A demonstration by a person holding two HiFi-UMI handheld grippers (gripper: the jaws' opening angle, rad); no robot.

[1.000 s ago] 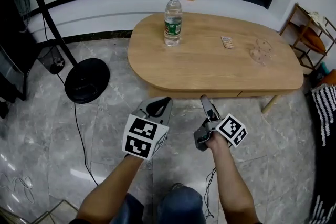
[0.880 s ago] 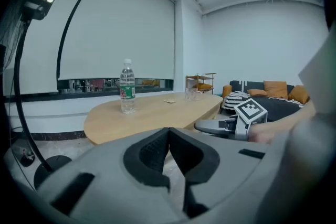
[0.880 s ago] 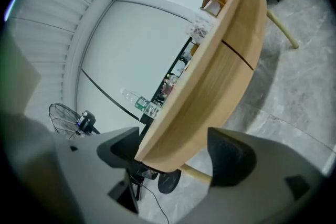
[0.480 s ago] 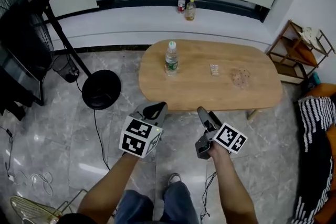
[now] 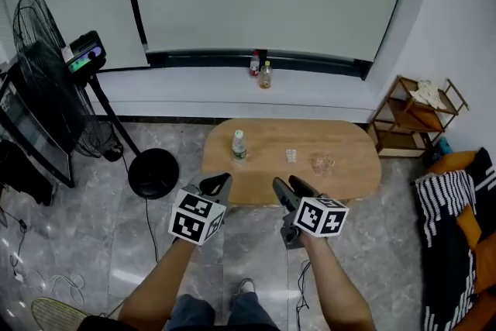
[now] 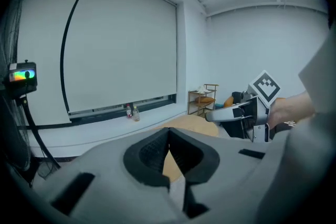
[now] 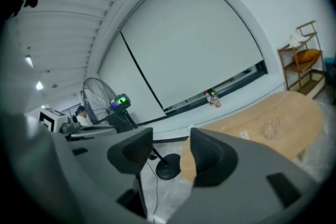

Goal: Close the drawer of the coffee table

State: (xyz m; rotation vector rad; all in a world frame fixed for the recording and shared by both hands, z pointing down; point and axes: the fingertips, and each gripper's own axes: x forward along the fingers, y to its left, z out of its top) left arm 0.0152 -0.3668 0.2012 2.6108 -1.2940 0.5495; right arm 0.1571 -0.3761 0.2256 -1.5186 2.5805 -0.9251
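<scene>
While bottle stands on coffee table, fan stands left.

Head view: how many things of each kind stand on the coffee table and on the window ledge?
Bottles: 3 (table bottle, reddish ledge bottle, yellowish ledge bottle)
Small packet: 1
Clear object: 1
Total: 5

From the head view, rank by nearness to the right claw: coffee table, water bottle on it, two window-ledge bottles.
Right claw: empty, jaws have just been closing.
1. Coffee table, just ahead, below.
2. Water bottle, on the table's left.
3. Ledge bottles, farthest back.
</scene>
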